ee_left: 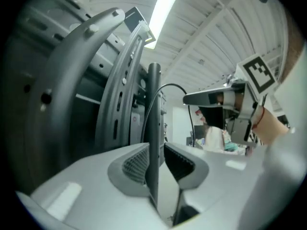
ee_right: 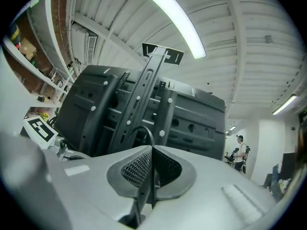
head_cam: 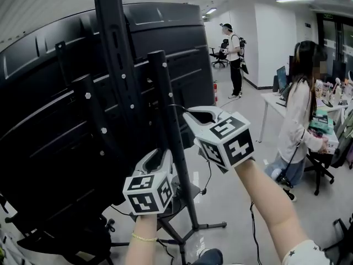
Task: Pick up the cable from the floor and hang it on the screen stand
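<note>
The big black screen (head_cam: 49, 104) shows its back, and the dark stand posts (head_cam: 165, 109) rise in front of it. My right gripper (head_cam: 188, 115) (ee_right: 152, 164) is held level and high beside the shorter post. It is shut on the thin black cable (ee_right: 144, 127), which arcs up out of its pads. The cable (ee_left: 168, 85) loops from the right gripper (ee_left: 186, 98) toward the post (ee_left: 153, 109) and also hangs down to the floor (head_cam: 208, 173). My left gripper (head_cam: 162, 155) (ee_left: 156, 159) is lower, against the same post. Its jaws stand a little apart, with the post in the gap and no cable visible between the pads.
A person (head_cam: 295, 120) stands at a white desk (head_cam: 273, 99) on the right, with a chair behind. Another person (head_cam: 234, 59) stands far down the room. The stand's feet (head_cam: 212, 225) and loose cables lie on the floor below my arms.
</note>
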`<state>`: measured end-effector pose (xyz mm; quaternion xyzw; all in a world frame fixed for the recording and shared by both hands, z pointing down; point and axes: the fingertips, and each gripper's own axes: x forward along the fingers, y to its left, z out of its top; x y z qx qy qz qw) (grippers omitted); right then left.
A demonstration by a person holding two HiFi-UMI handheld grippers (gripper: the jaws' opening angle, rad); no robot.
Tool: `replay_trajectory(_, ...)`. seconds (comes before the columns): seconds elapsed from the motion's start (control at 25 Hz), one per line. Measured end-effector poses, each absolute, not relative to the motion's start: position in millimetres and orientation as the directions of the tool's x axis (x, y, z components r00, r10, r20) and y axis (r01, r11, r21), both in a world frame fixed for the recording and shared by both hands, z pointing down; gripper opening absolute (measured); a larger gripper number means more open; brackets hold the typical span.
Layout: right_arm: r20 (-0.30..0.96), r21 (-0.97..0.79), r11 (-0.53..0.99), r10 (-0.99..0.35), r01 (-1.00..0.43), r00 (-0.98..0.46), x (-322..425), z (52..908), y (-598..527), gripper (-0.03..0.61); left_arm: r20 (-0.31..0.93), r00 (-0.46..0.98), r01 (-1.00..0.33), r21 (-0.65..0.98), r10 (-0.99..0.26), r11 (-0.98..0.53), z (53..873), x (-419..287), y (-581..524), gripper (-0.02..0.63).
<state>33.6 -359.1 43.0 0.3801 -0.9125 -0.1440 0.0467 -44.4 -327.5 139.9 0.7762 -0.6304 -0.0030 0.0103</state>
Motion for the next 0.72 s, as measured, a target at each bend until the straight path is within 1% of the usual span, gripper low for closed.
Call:
replay_trajectory(0.2,-0.079,0.285,0.684,-0.682,-0.672,-0.727,30,-22,-392,0.011,-0.078,0.169,-0.985,-0.041,-0.982,-0.166,71,-48,-348,0.096)
replay_trajectory(0.36,-0.139,0.284,0.682,-0.666,-0.673,-0.733,24,-73,-421,0.009,-0.173,0.137,-0.99,-0.061,-0.975,-0.128,16,-56,-362,0.095)
replay_trajectory(0.52,-0.185,0.294,0.673,-0.657,-0.679,-0.731,17,-109,-446,0.01,-0.248,0.125,-0.99,-0.096,-0.961,-0.104,-21,-55,-375,0.092)
replay_trajectory(0.6,-0.187,0.286,0.673,-0.659,-0.682,-0.729,13,-117,-458,0.009,-0.27,0.118,-0.991,-0.098,-0.956,-0.094,-32,-56,-381,0.092)
replay_trajectory(0.72,-0.16,0.272,0.685,-0.661,-0.676,-0.733,9,-113,-478,0.009,-0.273,0.109,-0.992,-0.096,-0.956,-0.086,-38,-57,-390,0.092)
